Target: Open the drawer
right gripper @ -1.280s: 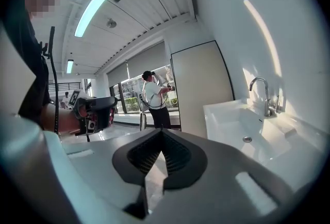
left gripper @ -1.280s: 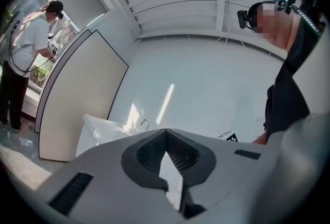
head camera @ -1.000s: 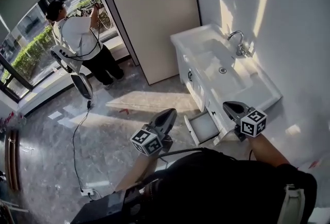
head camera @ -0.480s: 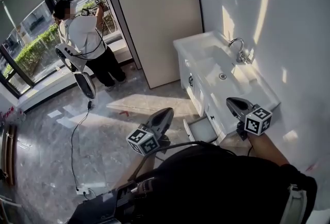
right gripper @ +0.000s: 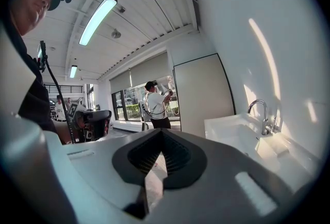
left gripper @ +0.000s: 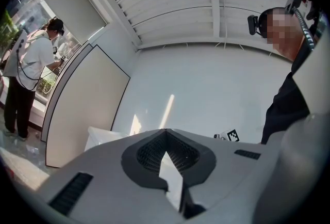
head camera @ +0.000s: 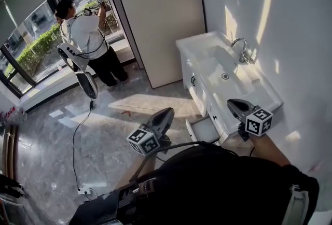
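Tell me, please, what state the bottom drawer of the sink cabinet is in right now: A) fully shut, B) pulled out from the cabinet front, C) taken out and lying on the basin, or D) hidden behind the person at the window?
B: in the head view the drawer juts out from the front of the sink cabinet over the floor, with its white inside showing.

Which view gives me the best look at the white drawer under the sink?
The head view. It looks down on the white drawer, pulled out low on the white vanity cabinet. The left gripper view shows only that cabinet's top corner; the right gripper view shows its basin and chrome tap, no drawer.
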A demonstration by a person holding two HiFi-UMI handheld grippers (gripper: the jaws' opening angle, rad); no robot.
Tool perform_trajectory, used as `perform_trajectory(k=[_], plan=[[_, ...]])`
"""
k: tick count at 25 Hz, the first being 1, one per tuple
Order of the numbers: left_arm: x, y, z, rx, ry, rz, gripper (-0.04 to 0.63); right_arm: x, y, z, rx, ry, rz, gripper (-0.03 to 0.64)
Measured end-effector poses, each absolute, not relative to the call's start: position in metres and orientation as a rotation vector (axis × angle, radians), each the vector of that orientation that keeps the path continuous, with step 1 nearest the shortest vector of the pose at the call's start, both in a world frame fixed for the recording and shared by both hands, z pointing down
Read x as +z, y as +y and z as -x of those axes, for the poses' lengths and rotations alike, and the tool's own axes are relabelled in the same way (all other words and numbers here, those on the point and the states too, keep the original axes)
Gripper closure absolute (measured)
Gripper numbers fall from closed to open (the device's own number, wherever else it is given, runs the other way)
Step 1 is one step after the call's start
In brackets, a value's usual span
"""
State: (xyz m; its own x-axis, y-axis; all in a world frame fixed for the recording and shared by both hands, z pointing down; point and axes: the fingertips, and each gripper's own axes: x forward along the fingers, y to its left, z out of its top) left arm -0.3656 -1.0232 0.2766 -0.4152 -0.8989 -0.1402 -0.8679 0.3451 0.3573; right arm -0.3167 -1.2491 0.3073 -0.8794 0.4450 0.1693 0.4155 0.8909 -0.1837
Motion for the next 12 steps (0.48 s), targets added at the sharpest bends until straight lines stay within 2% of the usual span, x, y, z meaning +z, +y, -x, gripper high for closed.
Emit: perform_trajectory(k=[12], plan=[[0.2837,-1.0198,0.3644,-0.614,-2.495,-1.648,0.595,0.3125,-1.2456,0.3147,0.202,-2.838,0.654,0.617]])
